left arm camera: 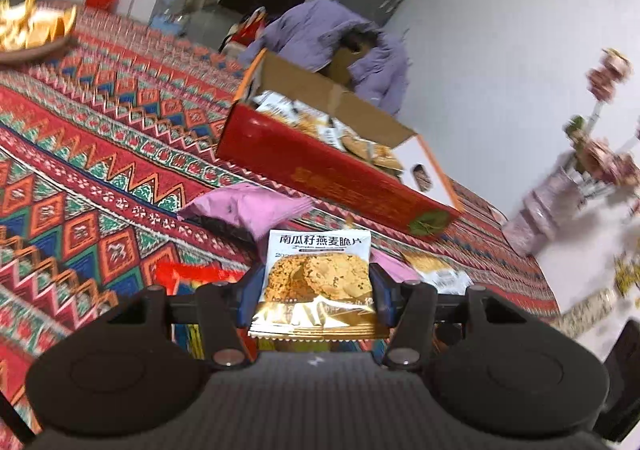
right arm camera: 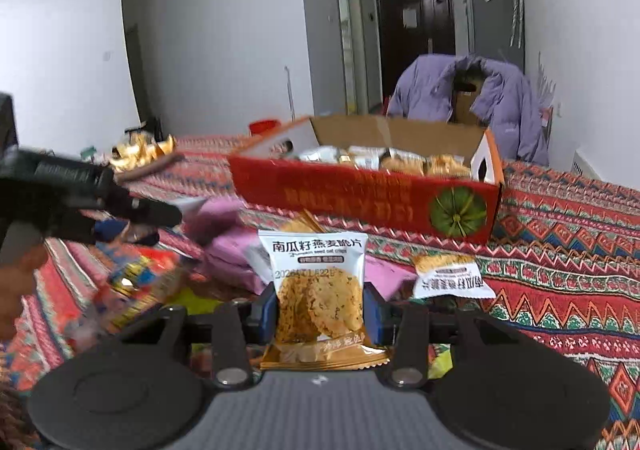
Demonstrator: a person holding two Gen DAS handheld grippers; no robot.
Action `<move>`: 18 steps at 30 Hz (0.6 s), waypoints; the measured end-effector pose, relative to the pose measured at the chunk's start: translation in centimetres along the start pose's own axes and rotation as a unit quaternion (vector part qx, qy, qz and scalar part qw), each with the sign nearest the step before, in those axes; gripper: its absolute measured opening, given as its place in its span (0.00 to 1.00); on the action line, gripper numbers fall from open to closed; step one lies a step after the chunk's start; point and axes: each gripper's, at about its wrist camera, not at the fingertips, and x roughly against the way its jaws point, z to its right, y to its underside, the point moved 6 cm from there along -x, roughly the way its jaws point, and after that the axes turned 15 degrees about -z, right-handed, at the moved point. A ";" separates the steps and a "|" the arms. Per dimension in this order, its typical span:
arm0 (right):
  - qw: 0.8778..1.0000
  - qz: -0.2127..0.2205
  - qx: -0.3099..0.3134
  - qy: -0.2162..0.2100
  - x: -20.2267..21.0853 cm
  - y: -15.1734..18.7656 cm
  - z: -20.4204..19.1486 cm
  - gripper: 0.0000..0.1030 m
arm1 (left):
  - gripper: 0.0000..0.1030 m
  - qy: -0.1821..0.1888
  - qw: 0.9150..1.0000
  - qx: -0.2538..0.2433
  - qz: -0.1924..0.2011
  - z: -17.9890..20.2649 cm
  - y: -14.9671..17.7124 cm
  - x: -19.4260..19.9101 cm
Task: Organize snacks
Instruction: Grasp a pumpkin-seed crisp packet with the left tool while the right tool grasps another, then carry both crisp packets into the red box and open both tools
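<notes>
My left gripper (left arm camera: 318, 298) is shut on a white and gold oat-crisp packet (left arm camera: 318, 250), which stands upright between the blue pads above the patterned tablecloth. My right gripper (right arm camera: 320, 310) is shut on a second packet of the same kind (right arm camera: 316, 262), also upright. Beyond both lies an open red cardboard box (left arm camera: 320, 173) (right arm camera: 360, 197) holding several of the same packets. A third oat-crisp packet (right arm camera: 452, 276) (left arm camera: 436, 270) lies flat on the cloth, to the right of the held ones.
Pink packets (left arm camera: 248, 205) (right arm camera: 228, 250) and red wrappers (left arm camera: 188, 274) lie to the left in front of the box. A plate of gold-wrapped snacks (left arm camera: 32, 29) (right arm camera: 140, 151) sits far left. A purple jacket (right arm camera: 480, 89) hangs behind the box. Flowers (left arm camera: 600, 153) stand right.
</notes>
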 end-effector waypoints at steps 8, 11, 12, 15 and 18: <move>1.000 0.011 0.009 0.018 5.9 3.8 -4.5 0.40 | 0.54 0.012 0.999 -0.025 0.017 1.7 6.4 6.0; 0.999 0.016 0.007 0.029 8.0 5.5 -5.6 0.40 | 0.54 -0.005 0.999 -0.040 0.037 1.9 8.4 8.0; 0.999 0.017 0.007 0.030 8.7 6.0 -6.0 0.40 | 0.54 -0.011 0.998 -0.044 0.044 1.9 9.1 8.6; 0.999 0.024 0.005 0.031 10.4 7.5 -6.9 0.40 | 0.54 -0.028 0.996 -0.052 0.062 1.9 10.7 10.3; 0.999 0.031 0.005 0.036 11.6 8.4 -7.6 0.40 | 0.54 -0.032 0.996 -0.050 0.069 1.6 12.0 11.3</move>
